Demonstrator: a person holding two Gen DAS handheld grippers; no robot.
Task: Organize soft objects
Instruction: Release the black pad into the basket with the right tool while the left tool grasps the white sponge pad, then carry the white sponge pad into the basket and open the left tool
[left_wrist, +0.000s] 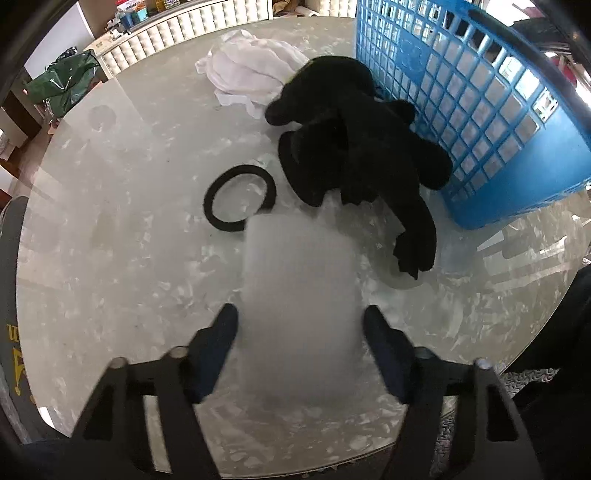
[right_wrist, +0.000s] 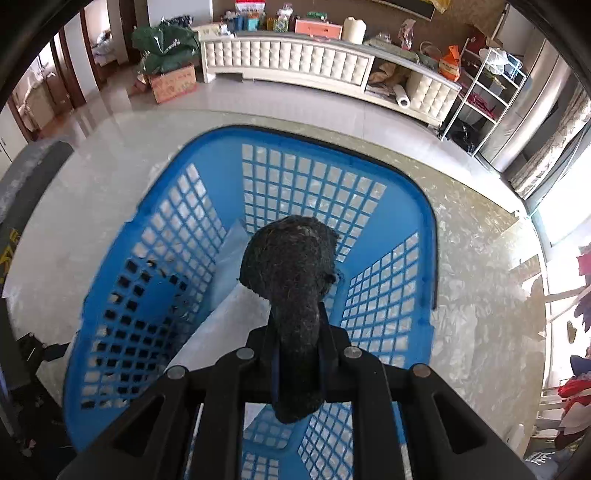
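Blue basket (right_wrist: 428, 236) on marble table (right_wrist: 480, 258), cabinet (right_wrist: 295, 59) behind

A long white tufted cabinet (right_wrist: 295, 59) stands beyond the marbled surface (right_wrist: 480, 258); a green bag (right_wrist: 164, 46) and cardboard box (right_wrist: 173, 83) sit left of it, a wire rack (right_wrist: 487, 85) right.

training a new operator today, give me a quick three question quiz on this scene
1. True or false: the right gripper holds a dark fuzzy item above the blue basket.
2. Which lies nearest the black ring on the table? A) black plush pile B) white cloth C) green bag
3. What sits between the left gripper jaws?

Key: 1 true; 2 A; 3 a pale blurred item, not clearly pressed.
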